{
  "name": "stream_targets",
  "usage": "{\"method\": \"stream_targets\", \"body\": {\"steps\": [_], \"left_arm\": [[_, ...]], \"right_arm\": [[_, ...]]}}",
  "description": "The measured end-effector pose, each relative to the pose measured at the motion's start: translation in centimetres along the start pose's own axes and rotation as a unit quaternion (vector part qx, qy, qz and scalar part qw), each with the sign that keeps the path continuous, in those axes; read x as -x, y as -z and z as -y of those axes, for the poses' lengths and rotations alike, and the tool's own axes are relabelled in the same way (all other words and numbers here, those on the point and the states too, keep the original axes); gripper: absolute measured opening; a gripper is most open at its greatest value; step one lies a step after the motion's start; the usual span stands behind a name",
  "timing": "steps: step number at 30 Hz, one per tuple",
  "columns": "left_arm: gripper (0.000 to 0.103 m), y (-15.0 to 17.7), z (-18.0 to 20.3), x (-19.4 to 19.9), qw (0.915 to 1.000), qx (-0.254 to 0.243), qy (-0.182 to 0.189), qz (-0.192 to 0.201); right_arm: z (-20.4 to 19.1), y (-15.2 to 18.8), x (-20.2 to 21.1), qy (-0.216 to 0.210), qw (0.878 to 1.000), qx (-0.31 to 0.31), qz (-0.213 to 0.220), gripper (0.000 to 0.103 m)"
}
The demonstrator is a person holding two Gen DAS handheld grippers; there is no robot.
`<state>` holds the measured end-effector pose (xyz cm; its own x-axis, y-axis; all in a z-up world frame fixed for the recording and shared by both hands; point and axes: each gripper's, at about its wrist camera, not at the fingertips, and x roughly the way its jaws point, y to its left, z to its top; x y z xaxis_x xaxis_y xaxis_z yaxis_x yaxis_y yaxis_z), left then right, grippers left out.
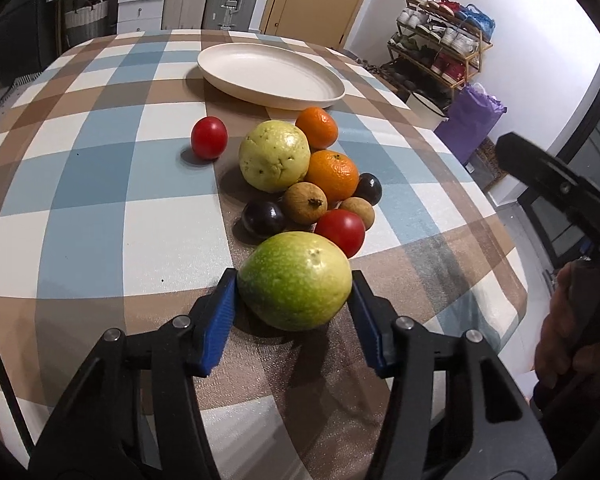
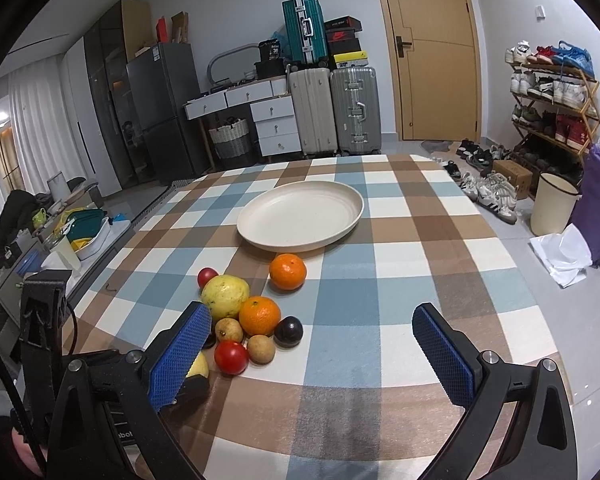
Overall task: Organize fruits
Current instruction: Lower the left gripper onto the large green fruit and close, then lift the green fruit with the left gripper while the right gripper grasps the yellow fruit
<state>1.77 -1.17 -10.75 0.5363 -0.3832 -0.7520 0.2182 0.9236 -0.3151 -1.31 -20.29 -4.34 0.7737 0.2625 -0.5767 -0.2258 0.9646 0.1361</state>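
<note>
Left gripper [image 1: 294, 292], seen along its own fingers: the two blue pads [image 1: 220, 316] have closed in against the sides of a green guava [image 1: 295, 280] and pinch it from left and right. The guava rests on the checked tablecloth [image 1: 100, 208], at the near end of the fruit pile, on the side of the pile away from the cream plate [image 1: 270, 74].

The pile, taking the plate as landmark: an orange [image 1: 317, 127] lies just before the plate's near rim; a yellow guava [image 1: 274, 156] and a second orange [image 1: 332, 176] touch each other behind it; farther from the plate sit two dark plums [image 1: 264, 219], two brown fruits [image 1: 304, 203] and a red tomato [image 1: 341, 232], the last touching the gripped guava. A second tomato [image 1: 209, 138] stands alone to the left of the pile.

Right gripper [image 2: 312, 360]: pads spread wide, nothing between them, poised above bare cloth on the near side of the plate.
</note>
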Motion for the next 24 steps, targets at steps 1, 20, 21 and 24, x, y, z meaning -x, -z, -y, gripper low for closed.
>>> {"method": "stream_targets", "body": {"steps": [1, 20, 21, 24], "left_arm": [[0.051, 0.1, 0.0, 0.2, 1.0, 0.0, 0.001, 0.001], [0.051, -1.3, -5.2, 5.3, 0.9984, 0.036, -0.01, 0.041], [0.051, -1.3, -5.6, 5.5, 0.9983, 0.038, -0.012, 0.044], [0.051, -1.6, -6.7, 6.2, 0.9976, 0.042, -0.023, 0.05]], "right_arm": [[0.0, 0.0, -0.2, -0.002, 1.0, -0.001, -0.003, 0.103], [-1.1, -2.3, -6.5, -0.118, 0.99, 0.017, -0.074, 0.103], [-1.3, -2.4, -7.0, -0.125, 0.989, 0.018, -0.08, 0.103], [-1.8, -2.5, -8.5, -0.145, 0.984, 0.021, -0.098, 0.103]]}}
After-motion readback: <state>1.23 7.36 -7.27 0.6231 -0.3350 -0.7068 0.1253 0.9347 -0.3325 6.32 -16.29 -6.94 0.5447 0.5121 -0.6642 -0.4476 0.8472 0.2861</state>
